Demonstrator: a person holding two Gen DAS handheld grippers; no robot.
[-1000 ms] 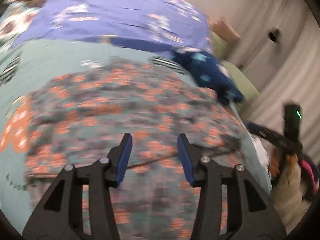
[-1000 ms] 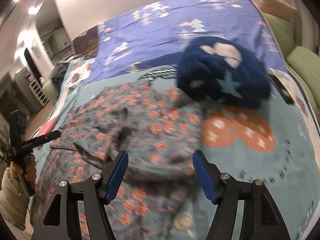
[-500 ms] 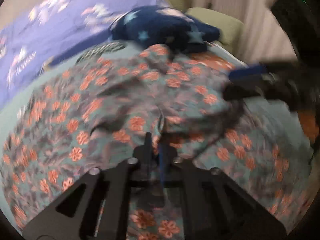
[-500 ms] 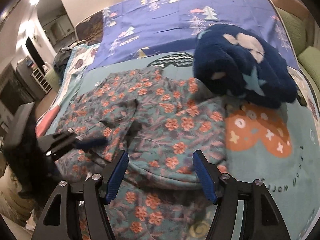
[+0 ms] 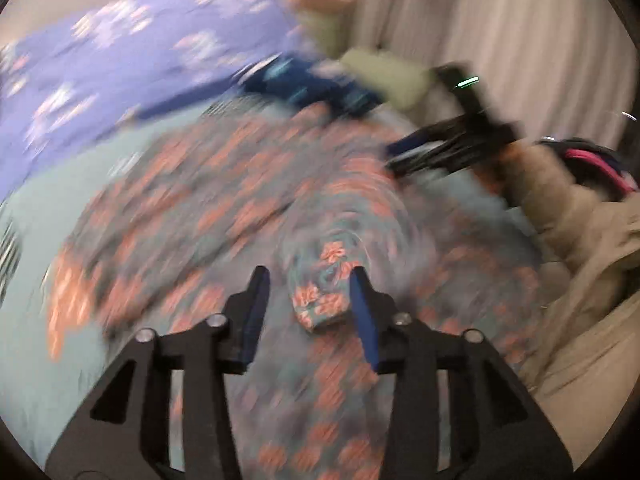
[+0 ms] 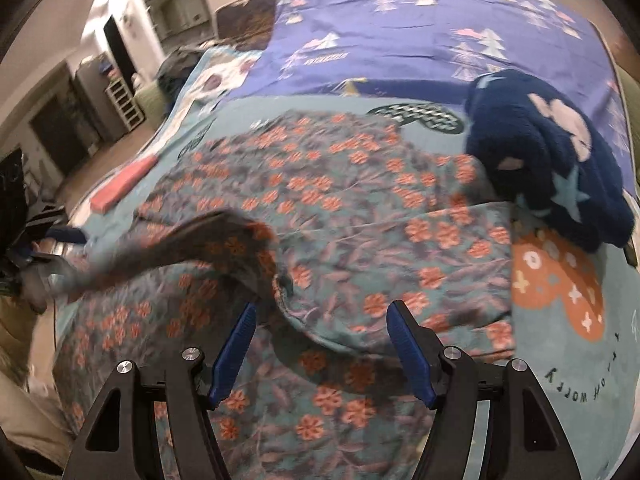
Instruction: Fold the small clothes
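Observation:
A teal garment with orange flowers (image 6: 360, 208) lies spread on the bed; it also shows in the left wrist view (image 5: 224, 200), blurred by motion. A sleeve of it (image 6: 192, 240) hangs in the air at the left, its end blurred. In the left wrist view the cuff end of the sleeve (image 5: 324, 300) sits between the open jaws of my left gripper (image 5: 308, 300), touching the right finger. My right gripper (image 6: 320, 344) is open and empty just above the garment's folded edge. The right gripper also shows in the left wrist view (image 5: 420, 148).
A dark blue fleece garment with stars (image 6: 548, 168) lies at the right of the bed. A purple sheet with tree prints (image 6: 420, 40) covers the far part. A pink flat object (image 6: 120, 188) lies at the bed's left edge. Curtains (image 5: 520, 32) hang beyond.
My left gripper was shut on the floral cloth half a second ago and now stands open, with the sleeve cuff loose between its jaws. The sleeve has swung leftward. The right gripper stays open.

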